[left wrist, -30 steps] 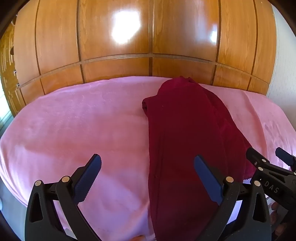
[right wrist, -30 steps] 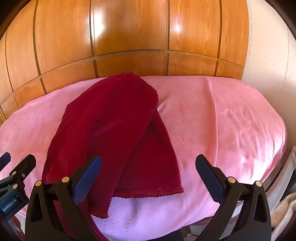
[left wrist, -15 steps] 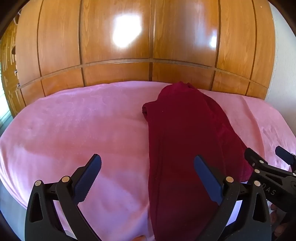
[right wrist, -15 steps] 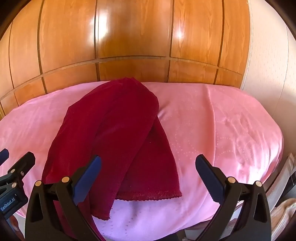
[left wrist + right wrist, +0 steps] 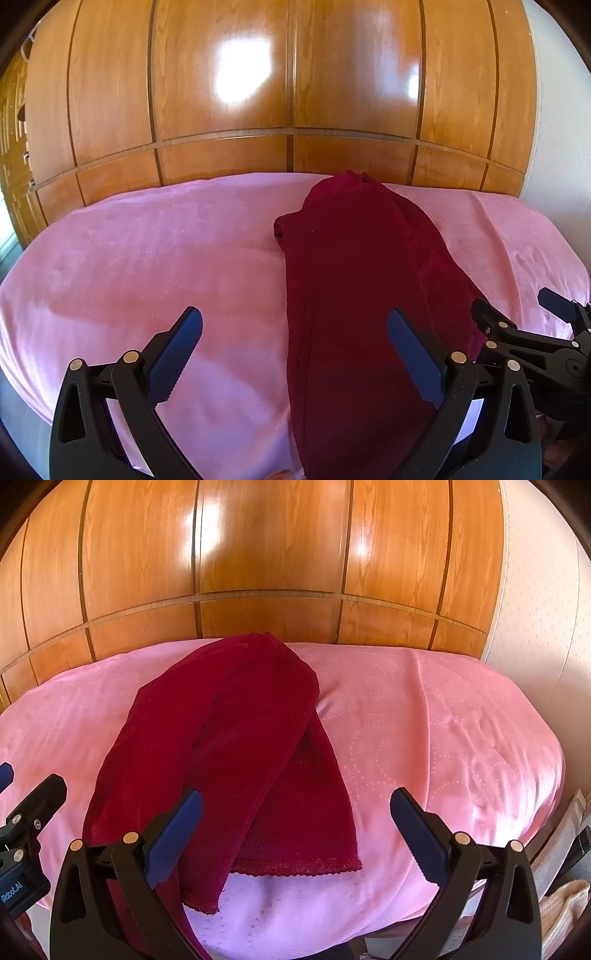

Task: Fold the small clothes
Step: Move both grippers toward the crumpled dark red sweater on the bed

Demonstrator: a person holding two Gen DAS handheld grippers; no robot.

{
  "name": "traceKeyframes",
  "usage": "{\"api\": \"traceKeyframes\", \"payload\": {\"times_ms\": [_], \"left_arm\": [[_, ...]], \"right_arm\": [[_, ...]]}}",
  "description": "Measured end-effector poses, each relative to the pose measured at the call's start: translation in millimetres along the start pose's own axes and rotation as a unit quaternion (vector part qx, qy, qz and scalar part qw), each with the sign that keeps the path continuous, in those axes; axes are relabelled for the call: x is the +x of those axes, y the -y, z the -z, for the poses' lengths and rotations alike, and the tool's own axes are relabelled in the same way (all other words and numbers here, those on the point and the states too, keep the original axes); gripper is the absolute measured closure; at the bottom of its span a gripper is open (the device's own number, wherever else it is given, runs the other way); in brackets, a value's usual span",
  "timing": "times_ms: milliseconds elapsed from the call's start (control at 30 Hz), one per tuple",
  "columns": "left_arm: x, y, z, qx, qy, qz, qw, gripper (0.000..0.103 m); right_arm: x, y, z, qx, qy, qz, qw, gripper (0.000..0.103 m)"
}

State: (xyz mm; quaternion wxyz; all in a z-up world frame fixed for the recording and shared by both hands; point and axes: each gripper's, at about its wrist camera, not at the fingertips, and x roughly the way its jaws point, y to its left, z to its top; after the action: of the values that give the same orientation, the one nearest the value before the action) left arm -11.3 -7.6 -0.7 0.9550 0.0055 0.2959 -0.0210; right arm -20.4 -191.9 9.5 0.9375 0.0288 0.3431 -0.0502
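Note:
A dark red garment [image 5: 354, 295] lies lengthwise on the pink bed [image 5: 147, 258], folded over itself, its near end hanging over the front edge. In the right wrist view the garment [image 5: 229, 746] shows a top layer folded over a lower flap with a hemmed edge. My left gripper [image 5: 294, 332] is open and empty, above the bed's front, straddling the garment's left edge. My right gripper [image 5: 295, 812] is open and empty, over the garment's near right flap. It also shows at the right of the left wrist view [image 5: 517, 317].
A glossy wooden wardrobe [image 5: 288, 92] stands right behind the bed. A pale wall [image 5: 535, 609] is on the right. Cloth and bags [image 5: 561, 897] sit on the floor beside the bed's right edge.
Both views have tilted upward and drawn back slightly; the bed and garment sit lower in frame. Both grippers stay open and empty. The garment has not moved.

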Motion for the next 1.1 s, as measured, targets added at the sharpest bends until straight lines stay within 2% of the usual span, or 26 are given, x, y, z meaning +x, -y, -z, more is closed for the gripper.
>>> {"api": "traceKeyframes", "payload": {"times_ms": [1100], "left_arm": [[-3.4, 14.5, -1.7, 0.019, -0.007, 0.007, 0.9998, 0.004]], "right_arm": [[5.0, -1.1, 3.4, -0.004, -0.01, 0.003, 1.0, 0.002]]}}
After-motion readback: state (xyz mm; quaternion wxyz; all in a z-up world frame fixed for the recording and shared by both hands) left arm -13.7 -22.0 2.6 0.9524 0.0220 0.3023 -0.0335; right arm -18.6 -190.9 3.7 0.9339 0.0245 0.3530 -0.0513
